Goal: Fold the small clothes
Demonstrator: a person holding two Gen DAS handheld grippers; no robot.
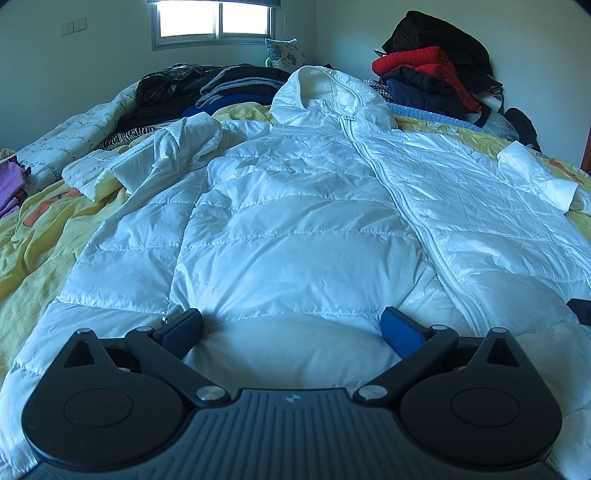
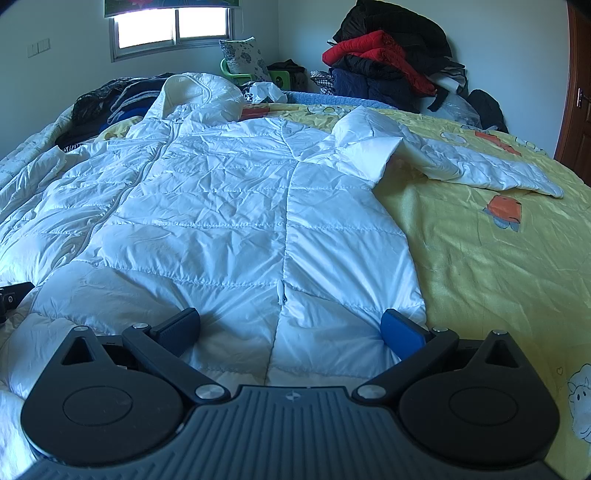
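Note:
A white quilted hooded jacket [image 1: 295, 206] lies front up on the yellow bed sheet [image 1: 33, 240], zipped, hood toward the far wall. Its sleeves are bent out to both sides. My left gripper [image 1: 291, 328] is open over the jacket's hem, left of the zipper, with its blue pads [image 1: 400, 330] resting on the fabric. In the right wrist view the same jacket [image 2: 229, 206] fills the left and centre. My right gripper [image 2: 291, 328] is open over the hem at the jacket's right side seam. The right sleeve [image 2: 461, 162] lies out on the sheet.
Dark folded clothes [image 1: 207, 88] are stacked at the far left of the bed. A pile of black, red and navy coats [image 2: 388, 62] stands at the far right corner. A window [image 1: 214, 22] is in the far wall, a wooden door [image 2: 578, 96] at the right.

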